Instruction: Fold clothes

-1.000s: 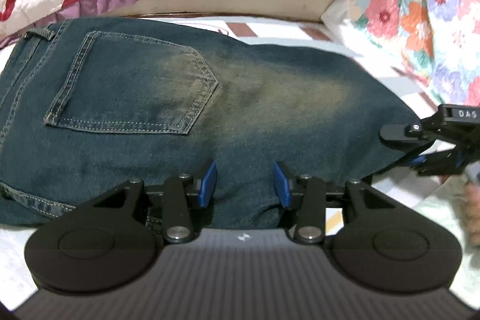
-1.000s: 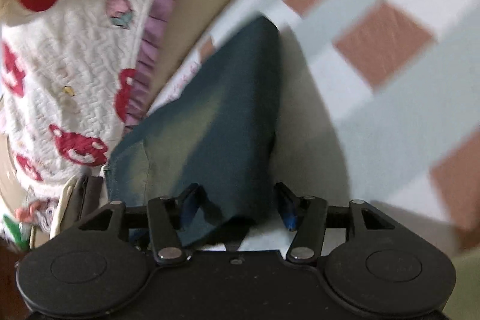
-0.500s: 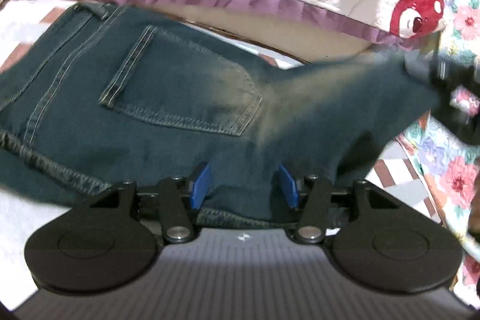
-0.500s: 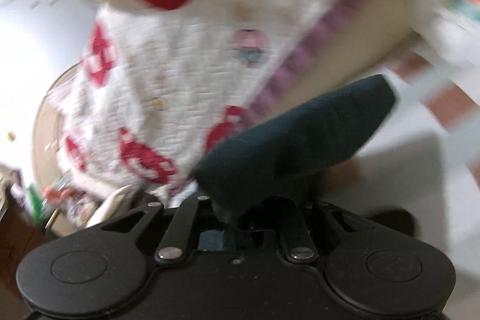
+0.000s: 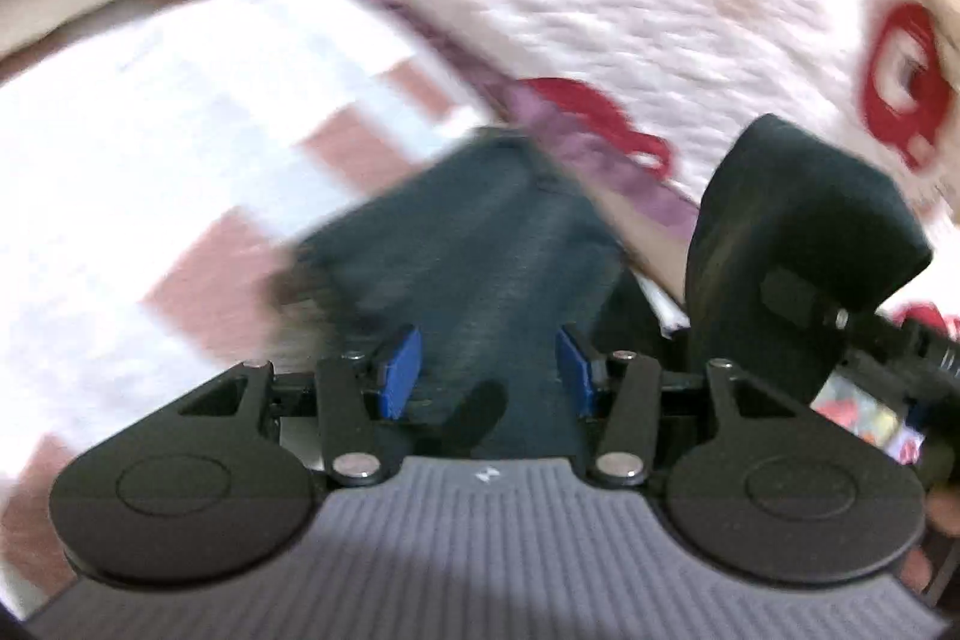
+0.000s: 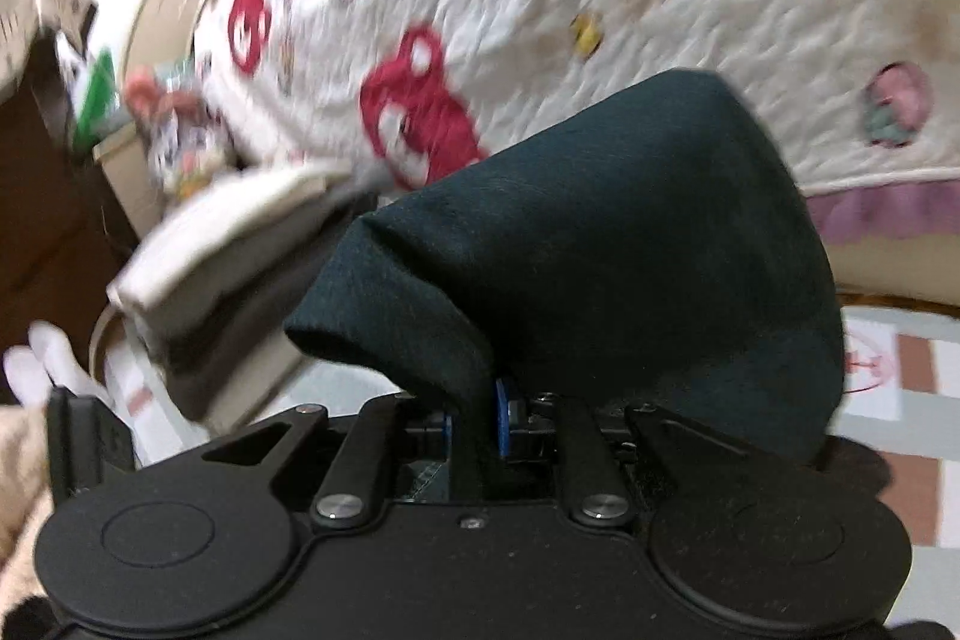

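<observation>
The jeans (image 5: 480, 256) lie on a checked sheet (image 5: 180, 148) on the bed, beside a quilt (image 5: 690, 10) with red bear prints and a purple frill. In the left wrist view, which is blurred, a band of denim runs lengthwise away from the camera, its far end pointing up toward the quilt's edge and its near end passing between the blue pads. The left gripper (image 5: 486, 370) has its fingers (image 5: 399, 370) apart, one on each side of that band, not pinching it. At the right of that view another part of the jeans rises in a dark hump. The right gripper (image 6: 480, 424) has its fingers together on a fold of denim (image 6: 600, 244), which is lifted off the sheet and drapes over the gripper's front like a hood, bulging up and to the right.
</observation>
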`<state>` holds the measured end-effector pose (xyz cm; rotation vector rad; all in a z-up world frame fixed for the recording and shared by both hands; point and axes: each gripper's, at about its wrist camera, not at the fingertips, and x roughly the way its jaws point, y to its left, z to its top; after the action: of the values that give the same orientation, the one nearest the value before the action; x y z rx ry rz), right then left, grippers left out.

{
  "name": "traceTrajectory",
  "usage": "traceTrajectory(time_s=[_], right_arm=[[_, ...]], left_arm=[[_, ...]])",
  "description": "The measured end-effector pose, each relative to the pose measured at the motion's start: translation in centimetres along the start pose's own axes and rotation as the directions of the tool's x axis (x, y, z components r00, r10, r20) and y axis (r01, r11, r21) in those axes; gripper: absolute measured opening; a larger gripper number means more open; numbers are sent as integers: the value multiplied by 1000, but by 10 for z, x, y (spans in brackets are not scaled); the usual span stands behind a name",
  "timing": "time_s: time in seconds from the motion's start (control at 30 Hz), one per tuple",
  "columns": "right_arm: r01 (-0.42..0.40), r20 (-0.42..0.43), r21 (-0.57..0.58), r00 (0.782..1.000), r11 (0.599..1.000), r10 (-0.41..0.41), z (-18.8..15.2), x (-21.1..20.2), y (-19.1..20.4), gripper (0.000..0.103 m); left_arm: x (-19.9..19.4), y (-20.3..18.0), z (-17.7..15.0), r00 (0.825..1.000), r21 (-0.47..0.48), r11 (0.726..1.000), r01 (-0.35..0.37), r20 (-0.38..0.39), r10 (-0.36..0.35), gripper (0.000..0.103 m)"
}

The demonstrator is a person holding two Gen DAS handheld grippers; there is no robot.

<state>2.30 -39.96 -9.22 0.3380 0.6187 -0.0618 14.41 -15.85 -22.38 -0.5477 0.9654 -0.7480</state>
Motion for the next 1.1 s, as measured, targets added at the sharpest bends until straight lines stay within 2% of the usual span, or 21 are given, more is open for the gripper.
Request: traceTrajectory(time_s=[0.1,0.23,0.5,0.6,0.73,0.8,0.97,1.07,1.1], right_arm=[[-4,-90,-27,996,1000,1,-10,42,6,15],[27,-165,-81,985,996,-40,-37,76,15,16],[-15,-125,10,992,1000,16,-24,73,12,16],[-35,-146,-32,989,999,30,-25,89,17,16],[-20,-140,-130,990,991,1,-37,98,33,16],[-19,-139,-141,990,990,-1,-38,100,36,16],[-78,-125,-82,990,994,68,-38,94,27,18],[-159,-98,-38,983,987,155,-41,69,21,31],[-196,-87,-18,977,980,194,-42,61,17,33]], left_arm=[[4,20,4,1000,-87,996,16,4,-15,48],[6,22,7,999,-105,994,37,7,-36,49],[2,27,15,997,-134,989,65,43,-60,50],[-3,28,17,996,-143,987,69,62,-61,50],[-12,28,19,995,-129,990,59,93,-47,49],[-16,29,20,993,-126,990,55,108,-42,49],[-30,25,21,984,-110,993,51,177,-31,50],[-46,10,21,962,-47,999,7,272,6,50],[-47,4,23,960,-29,1000,6,281,2,50]])
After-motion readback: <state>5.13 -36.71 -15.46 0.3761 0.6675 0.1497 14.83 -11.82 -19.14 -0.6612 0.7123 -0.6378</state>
